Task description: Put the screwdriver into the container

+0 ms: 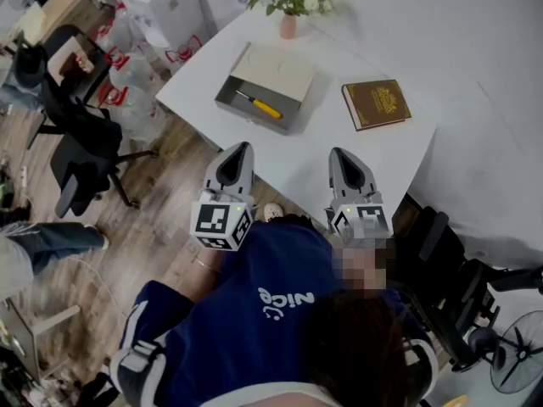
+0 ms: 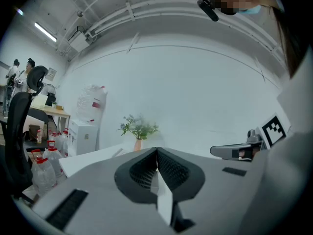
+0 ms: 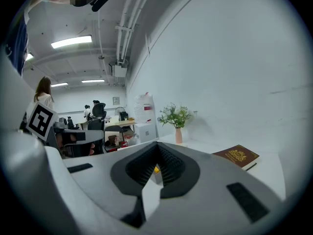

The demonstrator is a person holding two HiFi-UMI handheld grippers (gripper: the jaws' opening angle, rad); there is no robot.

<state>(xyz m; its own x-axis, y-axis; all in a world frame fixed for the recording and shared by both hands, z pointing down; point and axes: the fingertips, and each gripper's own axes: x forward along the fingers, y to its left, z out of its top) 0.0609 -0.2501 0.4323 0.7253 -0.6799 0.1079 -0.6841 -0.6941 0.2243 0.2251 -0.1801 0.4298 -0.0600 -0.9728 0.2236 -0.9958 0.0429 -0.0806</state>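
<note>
The yellow-handled screwdriver [image 1: 260, 105] lies inside the grey container [image 1: 227, 91] on the white table [image 1: 373, 155]. The left gripper [image 1: 242, 148] and right gripper [image 1: 339, 153] hang near the table's front edge, both pinched closed and empty. A careless swing could shove the container sideways.
</note>
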